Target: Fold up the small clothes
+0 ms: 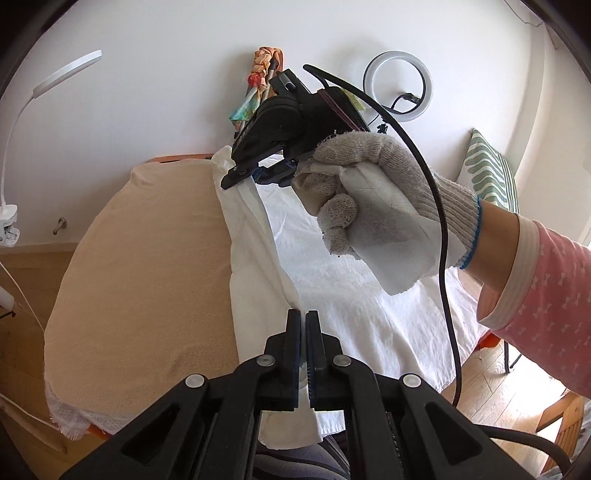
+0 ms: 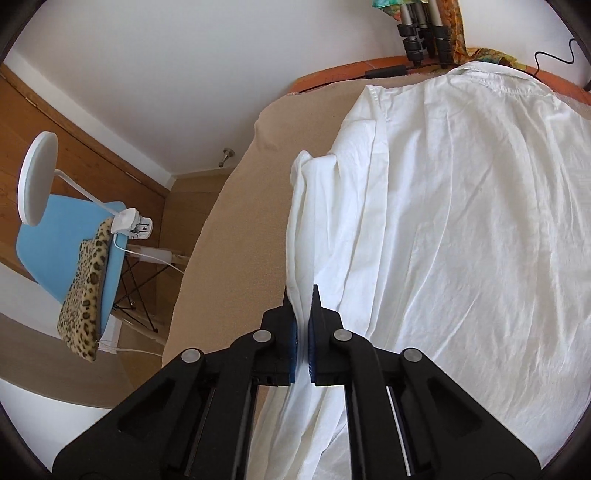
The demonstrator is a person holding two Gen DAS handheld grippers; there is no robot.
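A white shirt (image 1: 343,280) lies spread on the beige-covered table (image 1: 147,266); it also shows in the right wrist view (image 2: 461,221), collar at the far end. My left gripper (image 1: 303,317) is shut on the shirt's folded left edge near the table's near end. My right gripper (image 2: 302,295) is shut on the same raised edge fold farther along. In the left wrist view the right gripper (image 1: 243,177) shows held by a gloved hand (image 1: 373,210), pinching the fabric at the far end.
The beige table cover (image 2: 236,229) lies left of the shirt. A blue chair (image 2: 62,236) with a leopard-print cushion (image 2: 85,288) and a clamped white lamp (image 2: 37,177) stands left. A ring light (image 1: 397,86) and tripod legs (image 2: 421,33) stand at the far wall.
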